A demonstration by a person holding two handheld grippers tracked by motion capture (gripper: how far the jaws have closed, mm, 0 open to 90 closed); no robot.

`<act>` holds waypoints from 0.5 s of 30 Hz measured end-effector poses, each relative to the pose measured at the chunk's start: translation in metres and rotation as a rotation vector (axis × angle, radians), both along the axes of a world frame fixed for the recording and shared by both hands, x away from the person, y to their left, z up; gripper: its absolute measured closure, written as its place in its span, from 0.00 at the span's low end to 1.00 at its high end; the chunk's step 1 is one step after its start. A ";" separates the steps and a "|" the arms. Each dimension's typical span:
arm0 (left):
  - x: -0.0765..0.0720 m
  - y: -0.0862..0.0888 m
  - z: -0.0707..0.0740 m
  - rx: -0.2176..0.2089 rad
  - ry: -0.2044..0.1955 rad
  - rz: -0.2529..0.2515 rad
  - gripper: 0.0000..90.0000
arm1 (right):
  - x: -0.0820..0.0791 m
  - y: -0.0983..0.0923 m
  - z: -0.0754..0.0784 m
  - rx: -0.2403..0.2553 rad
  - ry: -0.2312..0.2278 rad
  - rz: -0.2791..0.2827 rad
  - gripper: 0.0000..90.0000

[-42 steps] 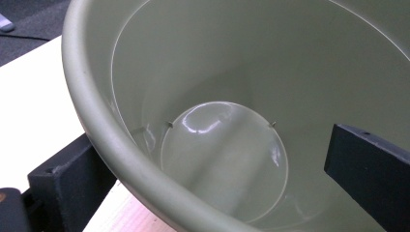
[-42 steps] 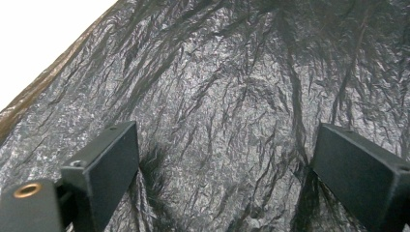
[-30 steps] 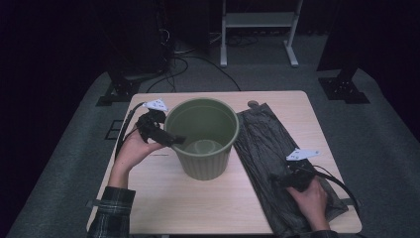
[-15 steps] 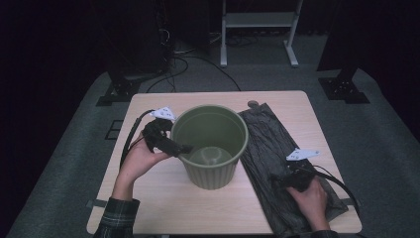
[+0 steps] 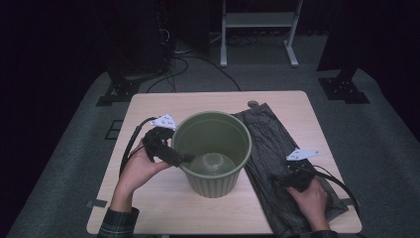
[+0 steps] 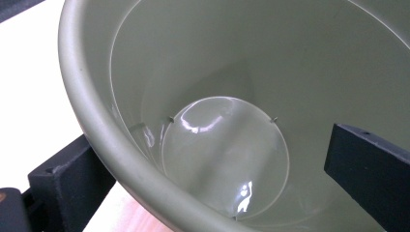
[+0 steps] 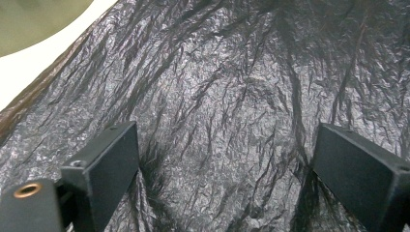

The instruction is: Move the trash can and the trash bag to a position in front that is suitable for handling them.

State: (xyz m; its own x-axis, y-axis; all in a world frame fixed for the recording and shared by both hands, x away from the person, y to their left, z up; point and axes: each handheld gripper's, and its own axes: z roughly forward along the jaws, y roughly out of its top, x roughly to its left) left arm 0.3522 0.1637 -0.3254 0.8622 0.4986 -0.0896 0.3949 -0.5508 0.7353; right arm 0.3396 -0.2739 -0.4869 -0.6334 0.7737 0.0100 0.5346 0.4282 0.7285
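An olive-green plastic bucket (image 5: pixel 213 148) stands upright in the middle of the wooden table (image 5: pixel 208 101), and nothing lies inside it (image 6: pixel 227 154). My left gripper (image 5: pixel 184 157) is at the bucket's left rim and open. Its jaws straddle the rim, one outside and one inside (image 6: pixel 217 188). A crumpled black plastic bag (image 5: pixel 270 136) lies flat to the right of the bucket. My right gripper (image 5: pixel 280 179) rests low over the bag's near part. It is open, with wrinkled plastic (image 7: pixel 232 87) between its jaws (image 7: pixel 237 188).
The bag's near end reaches the table's front right edge. Bare tabletop (image 5: pixel 148 198) lies in front of and behind the bucket. Stand feet (image 5: pixel 119 91) and cables (image 5: pixel 198 59) sit on the grey floor beyond the table. The bucket's side (image 7: pixel 38 19) lies close to the bag.
The left gripper has moved toward me and to the right along the bucket's rim. The bucket has shifted a little nearer and rightward. The right gripper has stayed on the bag.
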 end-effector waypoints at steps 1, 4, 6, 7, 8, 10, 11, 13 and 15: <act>-0.001 0.000 0.000 -0.001 0.002 0.001 0.00 | 0.000 0.000 0.000 0.000 0.000 0.000 0.09; -0.007 0.000 -0.001 -0.006 0.001 -0.001 0.00 | 0.000 0.000 0.000 0.000 0.000 0.000 0.09; -0.010 0.001 -0.001 -0.010 0.000 0.002 0.00 | 0.000 0.000 0.000 0.000 0.000 0.000 0.09; -0.011 0.001 -0.001 -0.012 -0.001 0.002 0.00 | 0.000 0.000 0.000 0.000 0.000 0.000 0.09; -0.012 0.002 -0.001 -0.015 0.000 0.003 0.00 | 0.000 0.000 0.000 -0.001 0.000 0.000 0.09; -0.013 0.002 -0.001 -0.018 0.002 -0.001 0.00 | 0.000 0.000 0.000 -0.001 0.000 0.000 0.09; -0.013 0.002 -0.001 -0.020 -0.001 -0.003 0.00 | 0.000 0.000 0.000 -0.001 0.000 0.000 0.09; -0.013 0.001 -0.001 -0.019 -0.010 -0.005 0.00 | 0.000 0.000 0.000 0.000 0.001 0.000 0.09; -0.012 0.002 0.001 -0.032 -0.013 -0.004 0.00 | 0.000 0.000 0.000 -0.001 0.000 0.000 0.09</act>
State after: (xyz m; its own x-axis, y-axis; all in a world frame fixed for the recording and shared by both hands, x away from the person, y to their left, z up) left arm 0.3407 0.1653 -0.3247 0.8655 0.4919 -0.0945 0.3831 -0.5286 0.7575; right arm 0.3396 -0.2739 -0.4869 -0.6333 0.7738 0.0097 0.5348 0.4286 0.7282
